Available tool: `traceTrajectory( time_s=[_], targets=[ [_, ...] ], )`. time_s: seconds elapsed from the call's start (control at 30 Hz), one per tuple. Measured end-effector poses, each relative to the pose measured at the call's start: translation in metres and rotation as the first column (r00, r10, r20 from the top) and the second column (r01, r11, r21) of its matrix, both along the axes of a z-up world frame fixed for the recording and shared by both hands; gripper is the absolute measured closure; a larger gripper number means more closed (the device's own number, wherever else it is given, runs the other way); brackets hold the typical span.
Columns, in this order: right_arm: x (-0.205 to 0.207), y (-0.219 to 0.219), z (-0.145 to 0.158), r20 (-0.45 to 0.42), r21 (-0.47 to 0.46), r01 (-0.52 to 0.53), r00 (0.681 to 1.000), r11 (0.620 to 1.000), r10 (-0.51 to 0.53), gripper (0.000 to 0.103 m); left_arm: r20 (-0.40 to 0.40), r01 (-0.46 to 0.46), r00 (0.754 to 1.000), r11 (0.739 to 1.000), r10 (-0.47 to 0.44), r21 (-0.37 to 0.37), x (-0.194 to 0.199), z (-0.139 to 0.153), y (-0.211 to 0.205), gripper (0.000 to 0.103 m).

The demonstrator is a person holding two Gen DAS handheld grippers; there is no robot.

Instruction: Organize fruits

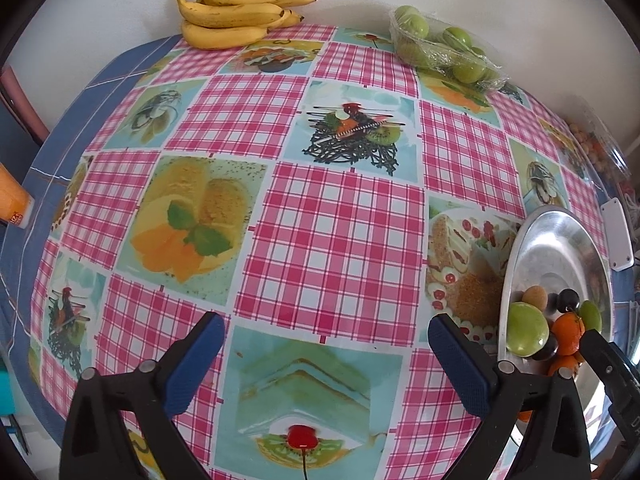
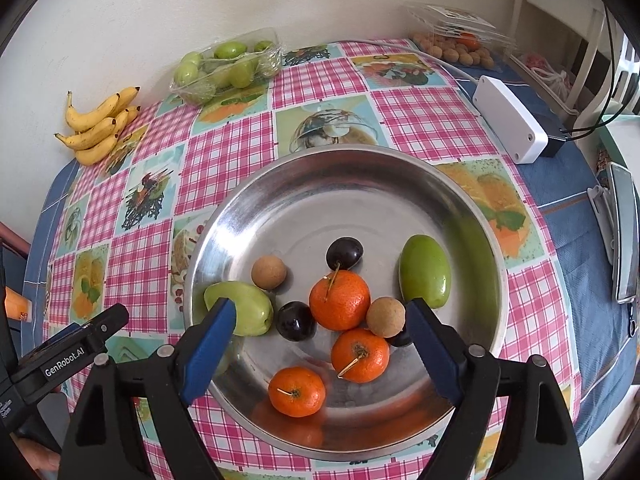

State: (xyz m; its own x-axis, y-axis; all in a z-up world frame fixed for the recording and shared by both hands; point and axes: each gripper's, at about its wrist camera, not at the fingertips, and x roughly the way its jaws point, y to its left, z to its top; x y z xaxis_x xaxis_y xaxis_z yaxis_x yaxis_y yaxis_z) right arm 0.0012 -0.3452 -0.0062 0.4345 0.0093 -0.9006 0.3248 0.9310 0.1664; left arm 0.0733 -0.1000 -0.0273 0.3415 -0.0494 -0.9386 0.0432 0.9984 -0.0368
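A steel bowl (image 2: 320,152) holds three oranges (image 2: 339,300), two green fruits (image 2: 425,270), dark plums (image 2: 345,253) and tan longans (image 2: 269,272). My right gripper (image 2: 320,308) hangs open over the bowl's near half, its blue pads apart and touching no fruit. My left gripper (image 1: 325,322) stands open above bare checked tablecloth, with the bowl (image 1: 560,240) to its right. A bunch of bananas (image 1: 236,12) lies at the far edge by the wall. A wrapped tray of green fruits (image 1: 444,46) sits to the right of the bananas.
A white box (image 2: 510,120) with a cable lies behind the bowl on the right. A clear box of longans (image 2: 460,46) sits at the far corner. A phone (image 2: 624,236) rests at the right edge. An orange bottle (image 1: 12,200) stands at the left edge.
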Motion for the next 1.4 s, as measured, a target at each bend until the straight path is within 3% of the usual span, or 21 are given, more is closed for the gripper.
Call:
traceTrajectory(
  time_s=[0.1,0.4,0.53,0.87,1.07,1.4],
  targets=[
    [0.000,0.001,0.000,0.012,-0.001,-0.008,1.000,1.000,0.008,0.007,0.007,0.014,1.000,1.000,-0.014,0.018,0.001,-0.002,-0.001,0.000],
    [-0.001,0.011,0.003,0.037,-0.027,-0.035,0.999,0.999,0.036,0.007,0.045,0.031,0.999,0.999,-0.031,0.012,0.002,0.003,0.006,0.000],
    [-0.002,0.015,0.004,0.042,-0.032,-0.032,0.999,0.999,0.034,0.007,0.072,0.052,0.996,0.997,-0.055,0.051,0.000,0.006,0.007,0.000],
    [-0.014,0.030,0.011,0.062,-0.038,-0.036,0.997,0.999,0.039,0.007,0.131,0.074,0.989,0.997,-0.073,-0.002,-0.011,0.019,0.013,0.000],
    [-0.025,0.037,0.012,0.060,-0.051,-0.045,0.997,0.998,0.048,0.007,0.180,0.046,0.982,0.995,-0.062,0.093,-0.022,0.029,0.016,0.000],
    [-0.042,0.042,0.007,0.033,-0.048,-0.045,0.998,0.998,0.047,0.007,0.136,0.046,0.988,0.985,-0.069,0.168,-0.043,0.030,0.029,0.000]
  ],
)
